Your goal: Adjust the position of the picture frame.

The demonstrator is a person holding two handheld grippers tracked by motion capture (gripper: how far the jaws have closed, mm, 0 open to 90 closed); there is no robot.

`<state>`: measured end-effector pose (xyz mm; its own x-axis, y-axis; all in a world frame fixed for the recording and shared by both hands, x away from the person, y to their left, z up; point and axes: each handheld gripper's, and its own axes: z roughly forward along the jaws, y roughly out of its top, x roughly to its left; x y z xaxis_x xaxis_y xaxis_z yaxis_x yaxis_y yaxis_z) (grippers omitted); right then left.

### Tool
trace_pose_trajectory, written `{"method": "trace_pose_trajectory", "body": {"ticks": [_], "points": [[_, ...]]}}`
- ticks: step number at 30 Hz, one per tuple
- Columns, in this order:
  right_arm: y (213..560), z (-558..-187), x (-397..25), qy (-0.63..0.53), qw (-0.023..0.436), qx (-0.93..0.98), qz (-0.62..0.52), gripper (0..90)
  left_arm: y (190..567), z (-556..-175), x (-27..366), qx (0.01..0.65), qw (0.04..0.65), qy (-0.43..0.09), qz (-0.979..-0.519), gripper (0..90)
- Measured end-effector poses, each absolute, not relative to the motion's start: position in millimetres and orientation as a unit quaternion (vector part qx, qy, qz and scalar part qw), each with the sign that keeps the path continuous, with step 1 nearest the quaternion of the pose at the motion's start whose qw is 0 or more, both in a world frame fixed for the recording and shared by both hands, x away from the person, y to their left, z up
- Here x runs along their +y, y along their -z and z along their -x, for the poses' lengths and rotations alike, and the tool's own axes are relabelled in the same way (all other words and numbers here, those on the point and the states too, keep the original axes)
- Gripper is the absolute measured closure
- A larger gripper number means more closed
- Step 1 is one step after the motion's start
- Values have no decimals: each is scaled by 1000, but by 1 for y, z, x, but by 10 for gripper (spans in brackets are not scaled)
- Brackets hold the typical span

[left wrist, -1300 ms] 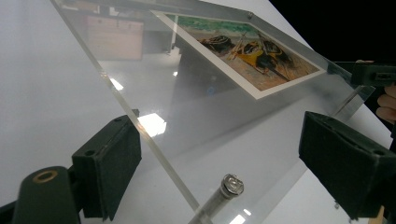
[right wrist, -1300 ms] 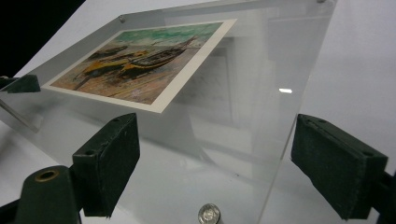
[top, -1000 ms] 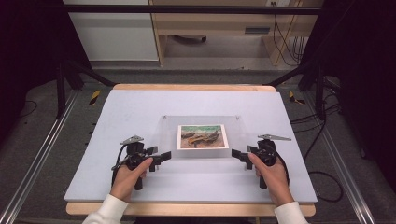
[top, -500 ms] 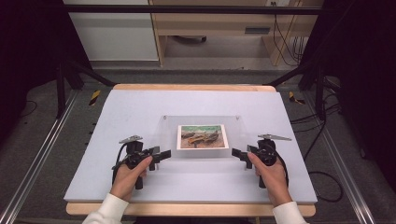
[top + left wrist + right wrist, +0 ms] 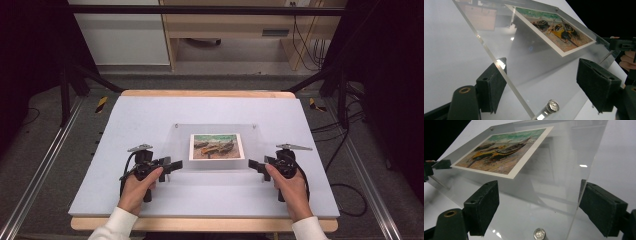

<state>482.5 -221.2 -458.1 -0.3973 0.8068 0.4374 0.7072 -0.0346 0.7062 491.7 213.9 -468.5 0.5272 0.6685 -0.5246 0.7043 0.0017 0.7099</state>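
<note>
A clear acrylic frame (image 5: 216, 147) with a picture of beached boats (image 5: 217, 146) inside lies flat at the middle of the table (image 5: 150, 112), somewhat nearer the front edge than the back. Broad bare surface shows behind it toward the back edge and out to both side edges; a narrower strip runs between the frame and the front edge.

The left gripper (image 5: 169, 165) sits at the frame's front left corner. In the left gripper view its jaws stand wide, with the frame's edge running between them (image 5: 539, 82) and close against one pad; the other pad is well clear. A silver corner screw (image 5: 552, 106) shows low between the jaws.

The right gripper (image 5: 257, 166) sits at the front right corner. In the right gripper view its jaws are also wide (image 5: 537, 207), straddling the frame's edge with one pad close to it. A second screw (image 5: 539, 233) shows at the bottom. Neither gripper clamps the frame.

Compared with the earlier pictures, both grippers and the frame hold the same places on the table; no shift is visible.
</note>
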Motion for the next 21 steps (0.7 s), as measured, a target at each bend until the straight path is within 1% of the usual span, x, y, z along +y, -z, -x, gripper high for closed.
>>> {"method": "trace_pose_trajectory", "body": {"ticks": [13,21], "points": [[456,-486,-217,-464,58,697,-543,176,467,-495,214,490,512,-1,-706,241],[453,-481,-218,-465,70,702,-535,210,464,-492,214,486,513,-15,-708,270]]}}
